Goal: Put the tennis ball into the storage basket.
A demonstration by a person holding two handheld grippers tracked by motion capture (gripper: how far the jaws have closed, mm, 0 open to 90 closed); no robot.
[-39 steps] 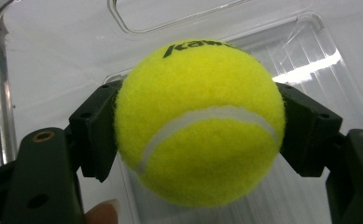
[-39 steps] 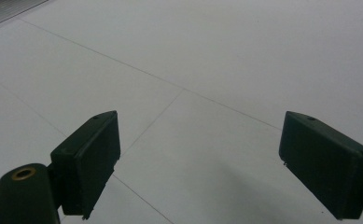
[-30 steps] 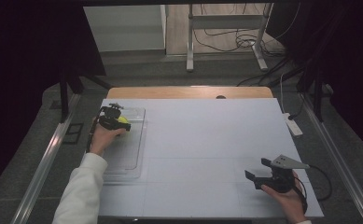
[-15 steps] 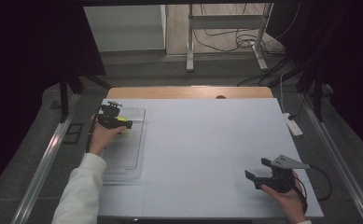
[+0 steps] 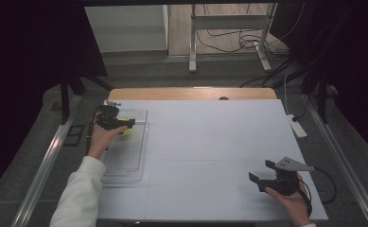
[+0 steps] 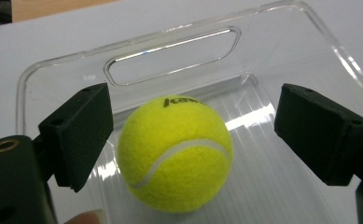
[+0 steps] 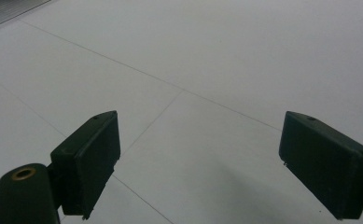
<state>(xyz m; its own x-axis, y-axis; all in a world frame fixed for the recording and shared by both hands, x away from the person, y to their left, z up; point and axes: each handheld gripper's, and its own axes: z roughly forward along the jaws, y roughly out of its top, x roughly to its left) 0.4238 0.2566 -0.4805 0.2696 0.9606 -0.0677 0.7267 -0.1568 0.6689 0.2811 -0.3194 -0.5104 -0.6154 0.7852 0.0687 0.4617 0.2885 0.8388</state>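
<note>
Nearest to us, at the front right of the white table [image 5: 210, 142], our right gripper [image 5: 262, 174] sits low over the bare surface with its jaws spread wide and nothing between them. In the right gripper view [image 7: 195, 163] the two black jaws frame only plain table top crossed by thin seam lines.

Farther away, on the left side of the table, we hold our left gripper [image 5: 125, 124] over the far end of a clear plastic tray [image 5: 136, 165]. The tray's long axis runs from the near edge of the table toward the far edge, and its far wall has a slot handle cut through it, seen in the left gripper view [image 6: 170, 53].

In that view our left gripper [image 6: 195, 135] has its jaws parted, one on each side of a yellow tennis ball [image 6: 175, 151] that rests on the ribbed floor of the tray near the handle end. The left jaw is just beside the ball; we cannot tell whether it touches. The right jaw stands clear, with a gap showing. The ball, being round, has no long axis; its black printed lettering faces up and toward the tray's handle wall, and its white seam curves across the side facing us. In the high view the ball [image 5: 126, 131] shows as a yellow spot just beneath the gripper.
</note>
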